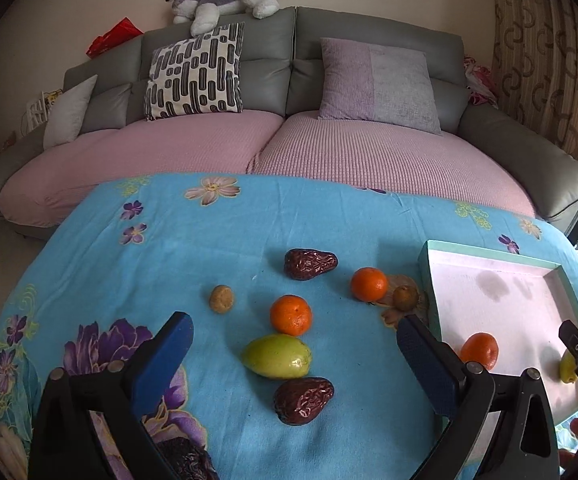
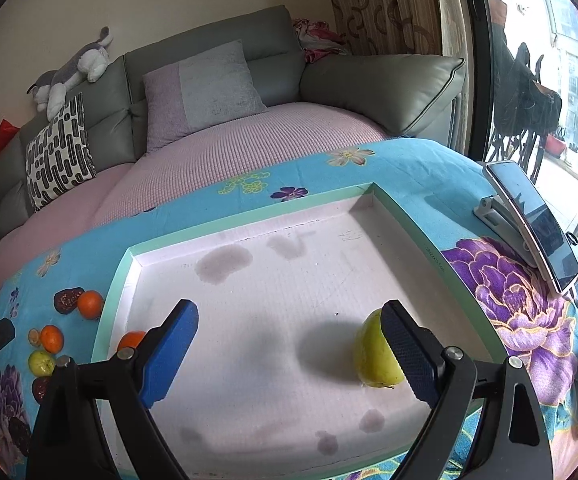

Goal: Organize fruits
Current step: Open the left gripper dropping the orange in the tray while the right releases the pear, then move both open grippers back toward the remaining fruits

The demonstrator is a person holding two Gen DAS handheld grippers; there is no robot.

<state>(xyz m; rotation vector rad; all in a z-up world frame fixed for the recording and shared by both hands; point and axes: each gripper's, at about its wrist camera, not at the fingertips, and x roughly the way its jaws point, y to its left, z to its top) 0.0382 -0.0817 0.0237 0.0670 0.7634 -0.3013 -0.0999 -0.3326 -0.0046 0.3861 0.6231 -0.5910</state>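
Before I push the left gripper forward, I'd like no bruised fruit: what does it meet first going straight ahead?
Probably the green pear-shaped fruit between the open left gripper, with the wrinkled dark-red date just below; depth is uncertain.

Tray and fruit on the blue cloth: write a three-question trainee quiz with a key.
1. True or false: the tray already holds an orange and a green fruit.
2. How many oranges lie on the floral cloth outside the tray, in the left wrist view?
3. The left tongs are: A) shut on a date B) open, holding nothing C) out of view

Key
1. True
2. Two: one orange, another
3. B
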